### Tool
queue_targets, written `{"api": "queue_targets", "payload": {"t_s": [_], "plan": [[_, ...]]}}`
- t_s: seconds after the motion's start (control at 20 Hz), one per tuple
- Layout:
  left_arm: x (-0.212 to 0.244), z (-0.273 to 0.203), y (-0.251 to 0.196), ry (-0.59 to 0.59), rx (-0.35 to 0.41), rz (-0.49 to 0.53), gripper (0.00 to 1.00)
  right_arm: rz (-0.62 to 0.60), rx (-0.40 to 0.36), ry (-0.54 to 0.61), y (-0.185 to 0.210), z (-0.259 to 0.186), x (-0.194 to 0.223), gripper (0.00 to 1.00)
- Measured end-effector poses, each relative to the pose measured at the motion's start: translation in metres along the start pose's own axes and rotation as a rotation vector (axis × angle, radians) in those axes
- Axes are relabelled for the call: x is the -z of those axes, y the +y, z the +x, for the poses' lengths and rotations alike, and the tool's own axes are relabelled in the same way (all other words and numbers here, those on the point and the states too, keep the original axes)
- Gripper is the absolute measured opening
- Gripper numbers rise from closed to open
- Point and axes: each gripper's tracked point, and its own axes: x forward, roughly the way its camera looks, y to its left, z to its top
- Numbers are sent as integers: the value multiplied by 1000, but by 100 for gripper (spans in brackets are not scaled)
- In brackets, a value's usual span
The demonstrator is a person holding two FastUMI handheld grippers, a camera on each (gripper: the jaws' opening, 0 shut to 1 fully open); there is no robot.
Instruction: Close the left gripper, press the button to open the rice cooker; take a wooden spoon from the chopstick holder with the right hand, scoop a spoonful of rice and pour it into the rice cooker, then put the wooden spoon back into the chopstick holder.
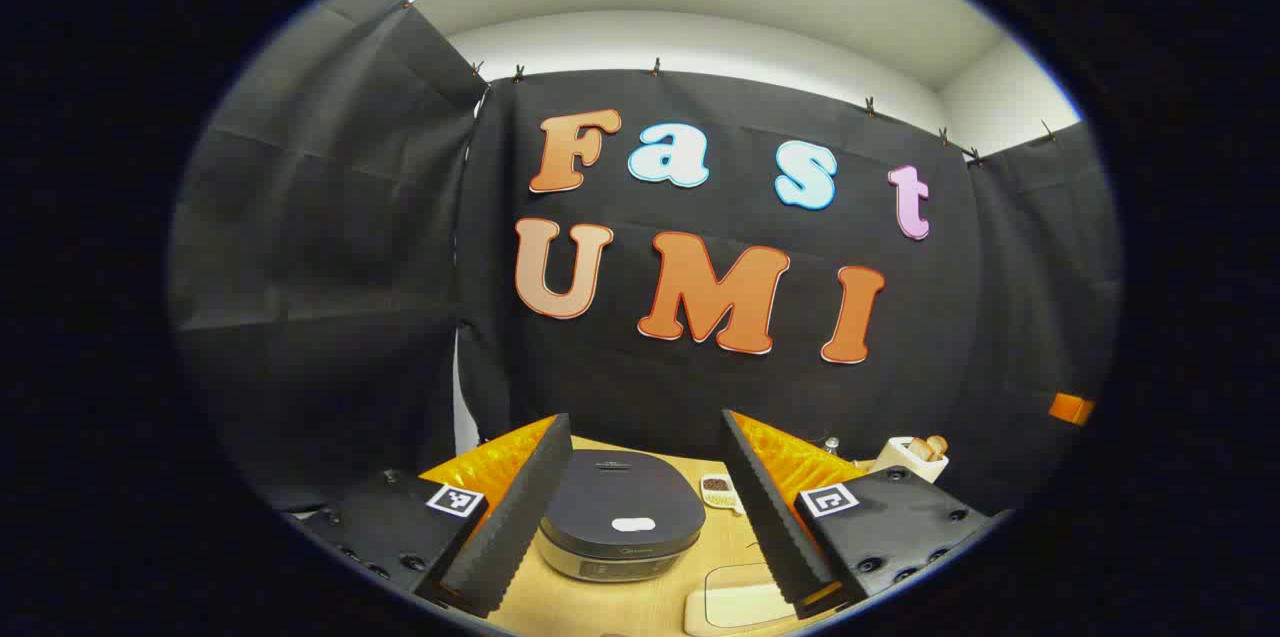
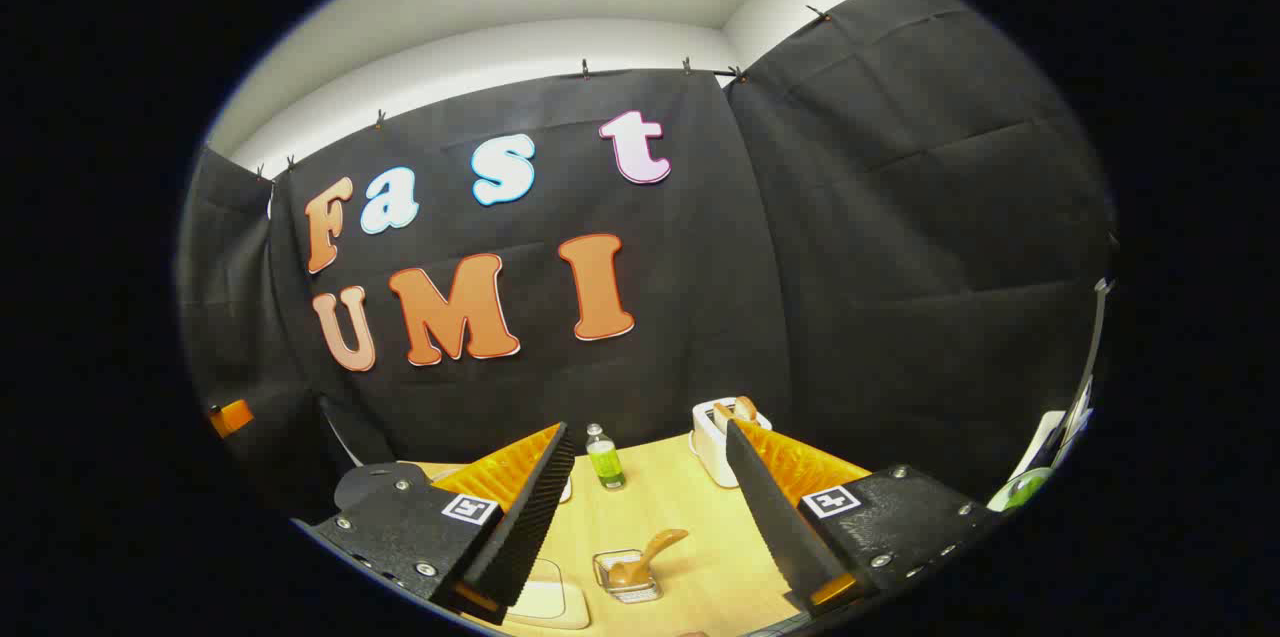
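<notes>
1. Wooden table (image 1: 640, 607) lies under both grippers; it is pale and smooth. In the left gripper view the left gripper (image 1: 640, 517) hangs above it with its fingers wide apart, holding nothing.
2. Between those fingers sits the rice cooker (image 1: 620, 522), lid down. A pale oval on the lid, the button (image 1: 633, 524), I judge, is not yet pressed.
3. So the first step is in hand. The next move calls for bringing the left fingers together, then lowering the tip on the button.
4. In the right gripper view the right gripper (image 2: 650, 517) is also spread apart and empty. Between its fingers stands a small wire holder (image 2: 625, 577) with the spoon (image 2: 648, 557) leaning in it, handle up to the right.
5. Behind the cooker is a small dish (image 1: 716, 489) with dark grains, perhaps the rice; I cannot tell.
6. Farther back stand a green bottle (image 2: 604, 459) and a white toaster (image 2: 715, 437) with bread.
7. Beyond them black cloth walls close the booth, with a white ceiling above.
</notes>
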Motion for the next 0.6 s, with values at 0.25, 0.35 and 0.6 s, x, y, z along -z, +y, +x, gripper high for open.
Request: {"api": "queue_targets", "payload": {"t_s": [0.25, 0.35, 0.6], "plan": [[-7, -9, -37, -30, 61, -39, 99, -150, 35, -16, -22, -9, -10, 95], [-6, -10, -37, -29, 42, -21, 99, -176, 12, -15, -19, -10, -7, 95], [-7, -15, -48, -25, 43, 7, 100, -215, -38, -5, -7, -9, 1, 95]]}}
